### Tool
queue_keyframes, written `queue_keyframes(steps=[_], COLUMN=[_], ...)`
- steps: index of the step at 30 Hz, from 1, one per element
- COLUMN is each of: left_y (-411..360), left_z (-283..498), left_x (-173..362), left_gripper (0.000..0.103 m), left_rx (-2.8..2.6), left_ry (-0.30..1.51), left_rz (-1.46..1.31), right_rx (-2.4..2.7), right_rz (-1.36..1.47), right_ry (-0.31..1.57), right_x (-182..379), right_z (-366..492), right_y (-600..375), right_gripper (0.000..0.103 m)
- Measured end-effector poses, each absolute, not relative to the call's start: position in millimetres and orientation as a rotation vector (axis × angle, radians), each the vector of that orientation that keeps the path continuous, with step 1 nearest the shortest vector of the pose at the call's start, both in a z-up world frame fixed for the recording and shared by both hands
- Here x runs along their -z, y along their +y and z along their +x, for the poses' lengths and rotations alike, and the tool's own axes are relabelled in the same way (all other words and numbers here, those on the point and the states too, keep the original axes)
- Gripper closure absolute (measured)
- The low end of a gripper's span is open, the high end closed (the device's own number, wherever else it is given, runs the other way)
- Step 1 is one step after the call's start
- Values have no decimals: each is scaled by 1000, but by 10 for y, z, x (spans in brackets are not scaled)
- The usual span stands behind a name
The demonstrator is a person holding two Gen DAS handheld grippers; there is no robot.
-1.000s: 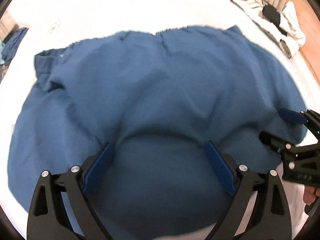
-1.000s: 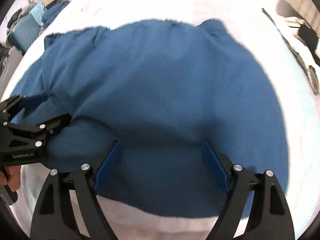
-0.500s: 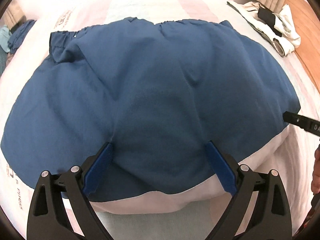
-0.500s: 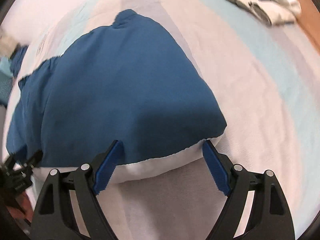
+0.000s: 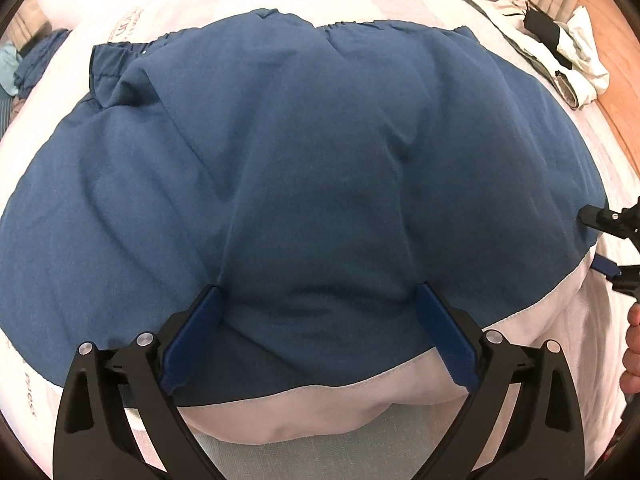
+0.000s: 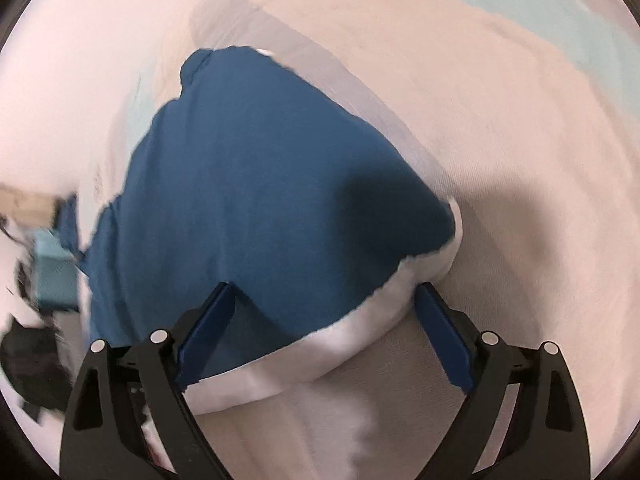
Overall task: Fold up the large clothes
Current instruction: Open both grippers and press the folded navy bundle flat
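Note:
A large blue garment point(image 5: 304, 168) with an elastic waistband at its far edge lies spread on the bed; a white inner layer point(image 5: 320, 404) shows along its near edge. My left gripper point(image 5: 318, 320) is open just over the near hem, holding nothing. My right gripper point(image 6: 326, 320) is open at the garment's point(image 6: 260, 200) near right corner, over the white edge point(image 6: 320, 352). The right gripper also shows at the right edge of the left wrist view point(image 5: 612, 248), beside the garment's right side.
The bed sheet point(image 6: 500, 120) is pale pink with light blue stripes. A pile of white and black clothes point(image 5: 560, 48) lies at the far right by a wooden floor. Other blue and teal cloth point(image 5: 28, 68) sits at the far left.
Both grippers have drawn back toward the garment's near edge, so the white edge and sheet now show. The right gripper has swung right to the near right corner.

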State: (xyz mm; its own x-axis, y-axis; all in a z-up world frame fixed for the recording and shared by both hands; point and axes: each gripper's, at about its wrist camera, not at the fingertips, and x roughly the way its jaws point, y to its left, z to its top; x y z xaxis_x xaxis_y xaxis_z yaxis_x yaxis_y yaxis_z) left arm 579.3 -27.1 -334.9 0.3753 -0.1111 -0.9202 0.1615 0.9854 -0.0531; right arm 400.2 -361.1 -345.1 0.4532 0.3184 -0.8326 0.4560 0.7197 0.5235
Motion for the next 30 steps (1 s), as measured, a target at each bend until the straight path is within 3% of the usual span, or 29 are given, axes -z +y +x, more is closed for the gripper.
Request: queue_keyframes(steps=[12, 16, 19, 21, 30], left_y=[-277, -277, -276, -282, -295], left_z=[5798, 5800, 5801, 5800, 5809], left_x=[3349, 3353, 3354, 3355, 3399], left_gripper=[8, 7, 7, 7, 7], left_rx=[180, 181, 182, 181, 175], left_ry=[1177, 1176, 1176, 1177, 1175], left_rz=[48, 49, 49, 49, 48], right_rx=[141, 23, 52, 81, 20], right_rz=[922, 972, 899, 918, 1012], right_ry=[1090, 1010, 1078, 1123, 1111], right_x=[3575, 3372, 3474, 3667, 3638], right_z=[4120, 4159, 4240, 4210, 4123], right_y=[-3679, -3627, -3561, -3598, -3462], right_gripper=[14, 18, 18, 25, 30])
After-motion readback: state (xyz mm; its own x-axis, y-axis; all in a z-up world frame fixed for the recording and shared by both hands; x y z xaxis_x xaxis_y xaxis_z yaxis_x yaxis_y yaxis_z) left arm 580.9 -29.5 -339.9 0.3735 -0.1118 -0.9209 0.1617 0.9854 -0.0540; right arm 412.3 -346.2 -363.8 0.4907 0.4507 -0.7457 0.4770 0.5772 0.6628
